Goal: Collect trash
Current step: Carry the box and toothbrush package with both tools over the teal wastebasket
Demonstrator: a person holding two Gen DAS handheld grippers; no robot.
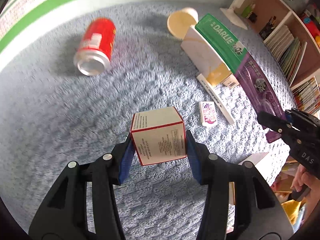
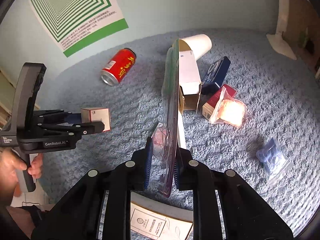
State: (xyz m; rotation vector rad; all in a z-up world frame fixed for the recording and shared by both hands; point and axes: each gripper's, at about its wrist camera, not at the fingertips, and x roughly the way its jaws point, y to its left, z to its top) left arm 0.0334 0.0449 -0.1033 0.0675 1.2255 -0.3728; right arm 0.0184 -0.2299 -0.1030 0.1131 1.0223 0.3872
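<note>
- Left tongs (image 1: 159,150) pinch a small white cardboard cube box with red edges (image 1: 159,138) between their blue pads, held above the grey-blue shaggy carpet (image 1: 60,120); its printed text is blurred.
- Right tongs (image 2: 162,166) are pressed onto a long flat purple-and-green blister card (image 2: 172,104), seen edge-on in the right wrist view, its long axis running from the tongs toward 12 o'clock. The card's lower end is hidden between the pads.
- The left wrist view shows that card's face (image 1: 236,60): a green end marked DARLIE at 1 o'clock, a purple end toward 4 o'clock, where the right tongs (image 1: 280,124) are cut off by the frame edge.
- Only the right wrist view shows a clear plastic bag with pale contents (image 2: 230,110), a small bag of blue material (image 2: 274,158) at 3 o'clock, a dark blue box (image 2: 216,74) and a red box (image 2: 214,102).
- An open white carton (image 2: 189,76) lies just behind the card, partly hidden by it.
- Farther off, a red drinks can (image 1: 96,46) lies on its side, open end toward the camera, at 11 o'clock.
- A white paper cup (image 2: 198,44) lies tipped over at 12 o'clock, partly hidden by the card.
</note>
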